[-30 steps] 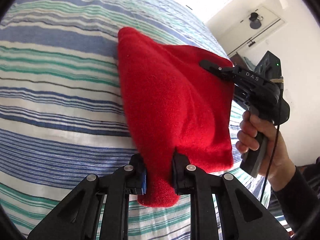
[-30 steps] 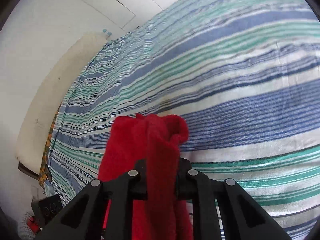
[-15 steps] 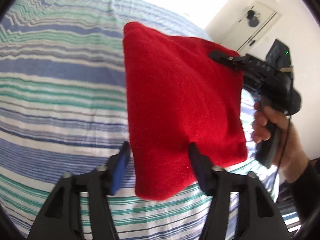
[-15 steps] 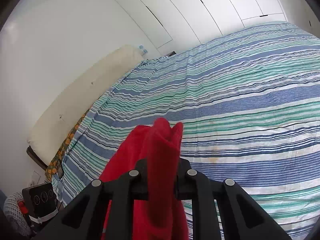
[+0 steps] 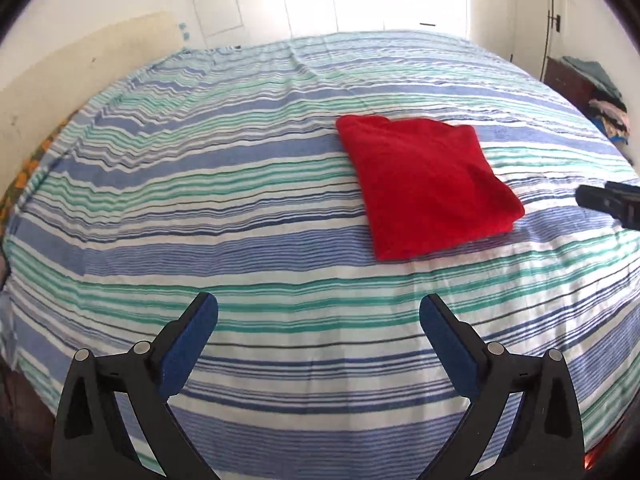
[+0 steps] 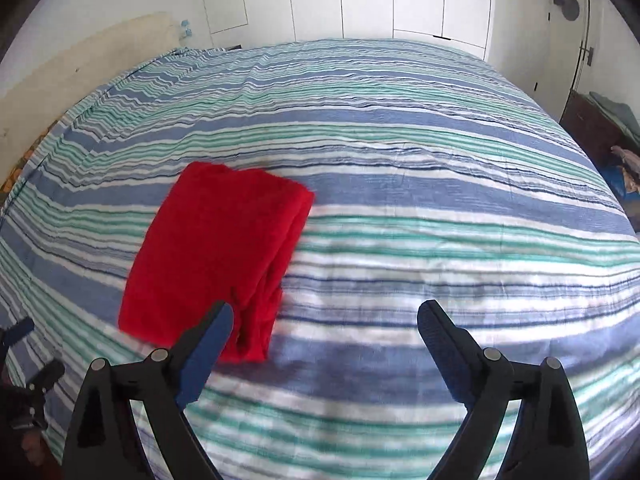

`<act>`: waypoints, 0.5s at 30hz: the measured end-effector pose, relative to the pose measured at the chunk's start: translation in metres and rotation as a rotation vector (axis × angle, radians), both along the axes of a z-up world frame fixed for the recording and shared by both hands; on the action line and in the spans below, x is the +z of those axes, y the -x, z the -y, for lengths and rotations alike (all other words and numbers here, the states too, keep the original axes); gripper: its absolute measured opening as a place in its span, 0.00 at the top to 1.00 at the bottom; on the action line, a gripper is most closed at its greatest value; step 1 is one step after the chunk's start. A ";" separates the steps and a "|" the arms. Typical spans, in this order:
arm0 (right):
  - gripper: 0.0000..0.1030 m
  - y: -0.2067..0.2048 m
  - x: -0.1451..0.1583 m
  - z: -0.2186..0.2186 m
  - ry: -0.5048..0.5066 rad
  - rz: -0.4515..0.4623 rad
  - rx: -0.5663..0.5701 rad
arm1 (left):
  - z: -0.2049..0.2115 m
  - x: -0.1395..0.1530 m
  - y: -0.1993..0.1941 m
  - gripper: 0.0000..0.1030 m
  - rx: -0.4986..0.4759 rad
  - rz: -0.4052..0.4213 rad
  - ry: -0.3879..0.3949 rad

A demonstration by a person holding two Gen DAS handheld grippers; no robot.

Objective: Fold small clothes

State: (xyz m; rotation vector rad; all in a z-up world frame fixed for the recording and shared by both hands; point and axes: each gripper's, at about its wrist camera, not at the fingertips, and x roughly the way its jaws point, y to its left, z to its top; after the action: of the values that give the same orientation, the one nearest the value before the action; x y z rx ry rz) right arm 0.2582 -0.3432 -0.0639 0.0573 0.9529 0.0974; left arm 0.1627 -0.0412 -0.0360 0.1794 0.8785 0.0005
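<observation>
Both your tongs, left [image 5: 319, 320] and right [image 6: 325, 328], have just spread wide, empty; folded red cloth [image 5: 424, 184] lies right of centre on striped bed [image 5: 240, 208].

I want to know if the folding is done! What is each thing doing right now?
red cloth: folded, lying flat on the bed, nothing holding it
striped bedspread: spread out, lightly wrinkled
left tongs: just opened wide, empty
right tongs: just opened wide, empty
white cupboard doors: closed

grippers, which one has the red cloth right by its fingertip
The right gripper: its left finger overlaps the red cloth. The left gripper shows only striped bedspread.
</observation>
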 end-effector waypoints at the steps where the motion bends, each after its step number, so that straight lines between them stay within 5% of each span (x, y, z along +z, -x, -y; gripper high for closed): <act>1: 0.08 0.019 0.004 -0.006 -0.013 0.001 0.006 | 0.001 0.002 0.005 0.02 0.018 0.003 -0.020; 4: 0.04 0.069 0.012 -0.024 -0.013 -0.005 0.027 | -0.003 -0.001 0.015 0.02 0.066 -0.004 -0.052; 11: 0.01 0.141 0.025 -0.062 0.046 -0.047 0.067 | -0.015 0.013 0.052 0.02 0.121 -0.030 0.059; 15: 0.01 0.165 0.029 -0.071 0.055 -0.051 0.077 | -0.014 0.019 0.062 0.02 0.120 -0.050 0.058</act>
State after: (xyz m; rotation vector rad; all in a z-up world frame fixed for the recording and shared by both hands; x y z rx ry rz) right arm 0.0935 -0.2720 -0.0351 -0.0279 1.0088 0.1411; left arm 0.1011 -0.0268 -0.0173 0.0726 0.9365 0.0828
